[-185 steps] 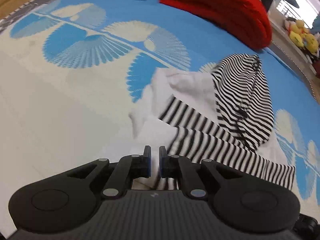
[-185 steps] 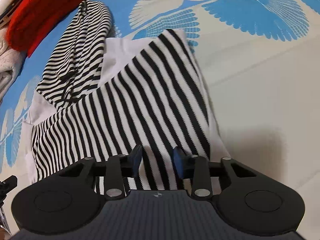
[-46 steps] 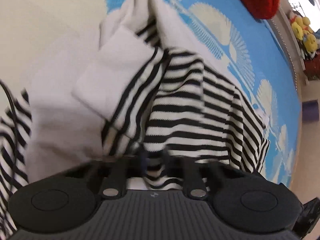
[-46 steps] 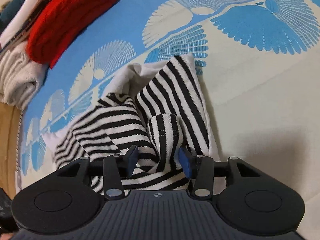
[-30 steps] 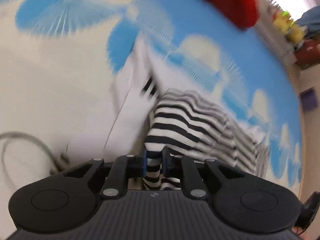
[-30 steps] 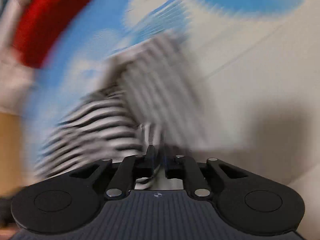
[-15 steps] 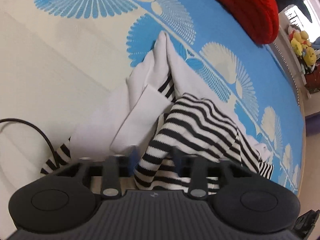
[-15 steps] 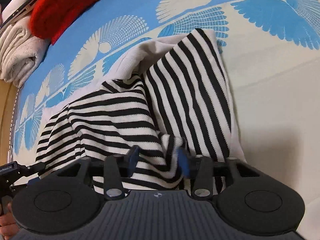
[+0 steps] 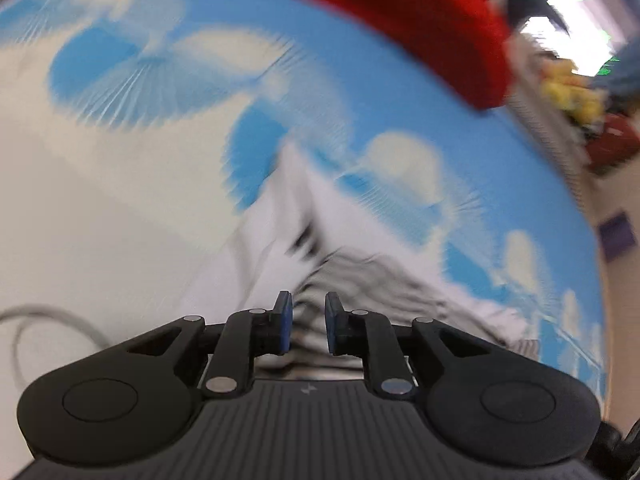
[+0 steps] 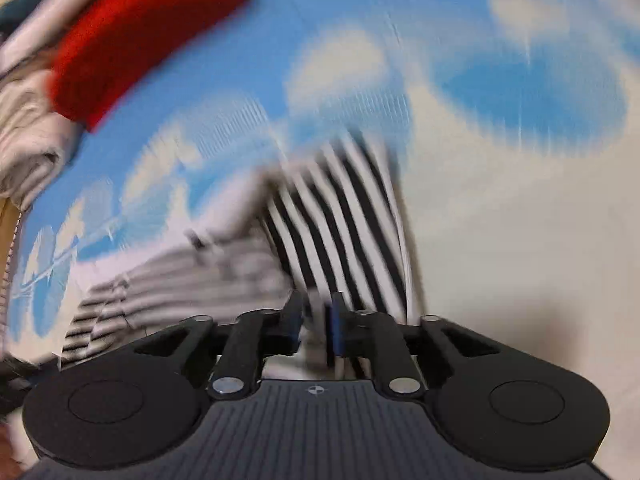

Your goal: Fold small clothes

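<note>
Soft, light, floppy striped garment (image 10: 344, 216); best pinched at a hem edge or corner. Left hand-held gripper (image 9: 307, 326) and right hand-held gripper (image 10: 316, 330) both opening, striped cloth between each pair of jaws, grip unclear through blur.

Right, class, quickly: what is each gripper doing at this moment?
Left gripper: jaws opening, a narrow gap, striped garment seen between the pads; grip unclear through blur.
Right gripper: jaws opening, striped fabric between them; grip unclear.
</note>
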Demonstrator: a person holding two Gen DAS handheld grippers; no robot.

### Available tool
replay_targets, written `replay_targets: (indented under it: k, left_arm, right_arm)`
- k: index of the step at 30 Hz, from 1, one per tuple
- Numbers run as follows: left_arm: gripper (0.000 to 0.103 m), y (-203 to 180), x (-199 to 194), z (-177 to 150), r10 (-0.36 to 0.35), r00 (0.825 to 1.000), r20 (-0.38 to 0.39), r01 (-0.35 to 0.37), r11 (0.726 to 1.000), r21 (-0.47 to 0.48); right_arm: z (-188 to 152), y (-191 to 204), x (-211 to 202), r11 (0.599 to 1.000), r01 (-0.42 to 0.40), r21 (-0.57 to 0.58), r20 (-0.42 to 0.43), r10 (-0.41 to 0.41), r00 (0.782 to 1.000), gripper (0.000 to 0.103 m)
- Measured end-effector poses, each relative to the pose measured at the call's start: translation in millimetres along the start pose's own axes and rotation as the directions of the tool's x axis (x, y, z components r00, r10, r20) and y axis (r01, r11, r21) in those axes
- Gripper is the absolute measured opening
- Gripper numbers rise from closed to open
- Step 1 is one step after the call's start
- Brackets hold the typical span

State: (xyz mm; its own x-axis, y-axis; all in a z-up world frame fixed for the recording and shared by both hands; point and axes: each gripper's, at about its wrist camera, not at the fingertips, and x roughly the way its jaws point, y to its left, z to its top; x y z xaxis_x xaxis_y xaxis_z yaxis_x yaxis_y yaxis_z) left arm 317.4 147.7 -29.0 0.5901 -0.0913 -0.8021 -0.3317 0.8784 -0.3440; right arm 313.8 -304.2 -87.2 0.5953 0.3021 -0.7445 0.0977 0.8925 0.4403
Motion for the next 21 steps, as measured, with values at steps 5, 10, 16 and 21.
replay_targets:
  k: [5, 10, 16, 21]
  left_arm:
    - [0.017, -4, 40, -19, 0.022, 0.974, -0.226, -0.017, 1.0, 0.024]
    - [0.017, 2, 37, -26, 0.065, 0.964, -0.257, -0.064, 0.998, 0.013]
    - [0.032, -11, -63, -27, -0.074, 0.994, 0.074, 0.066, 0.991, 0.115]
    - [0.032, 6, -133, -40, -0.148, 0.983, 0.111, 0.132, 0.981, 0.141]
  right_arm:
    - [-5, 16, 13, 0.969, -0.242, -0.044, -0.118, 0.236, 0.965, 0.045]
    - [-18, 1, 41, 0.999, -0.043, 0.025, -0.279, 0.049, 0.959, 0.034]
    - [0, 18, -62, 0.996, -0.021, -0.085, 0.065, 0.026, 0.998, 0.046]
    - [-27, -5, -158, 0.995, -0.067, -0.071, 0.181, 0.079, 0.98, 0.047]
